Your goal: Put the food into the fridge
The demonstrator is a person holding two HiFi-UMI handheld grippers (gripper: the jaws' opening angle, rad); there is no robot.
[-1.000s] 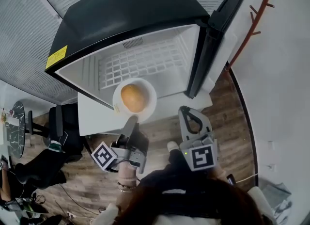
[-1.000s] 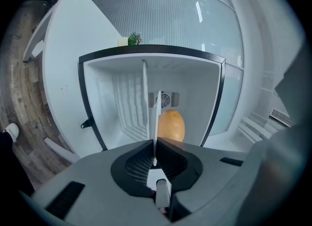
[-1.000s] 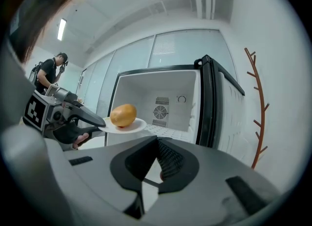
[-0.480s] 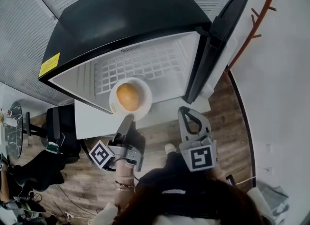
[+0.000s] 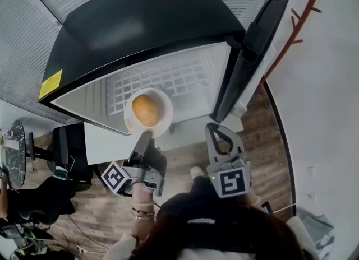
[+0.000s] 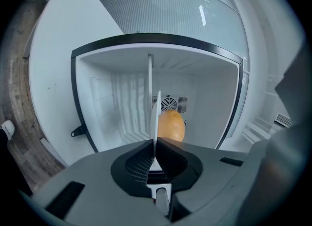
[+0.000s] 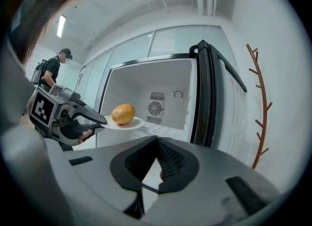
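Since a second ago the plate (image 5: 166,116) and the food (image 5: 145,109) on it have slid toward 11 o'clock in the head view, farther across the front edge of the fridge (image 5: 140,23), and the left gripper (image 5: 147,137) has gone with them.

Nearest, over the wooden floor (image 5: 185,152), are the two grippers. The left one points to 12 o'clock, its jaws clamped on the plate's near rim; in its own view the plate shows edge-on between the pads. The right gripper (image 7: 157,141) is at 3 o'clock from the left one and apart from it. Its jaw tips are together and it grips nothing.

Next, the plate sits at the fridge mouth, at its left side, with the round orange-yellow food in the middle of it. Beyond it at 12 o'clock lies the white wire shelf (image 5: 179,77), then the back wall with a round fan vent (image 7: 154,108). The door (image 5: 252,46) stands open at 2 o'clock.
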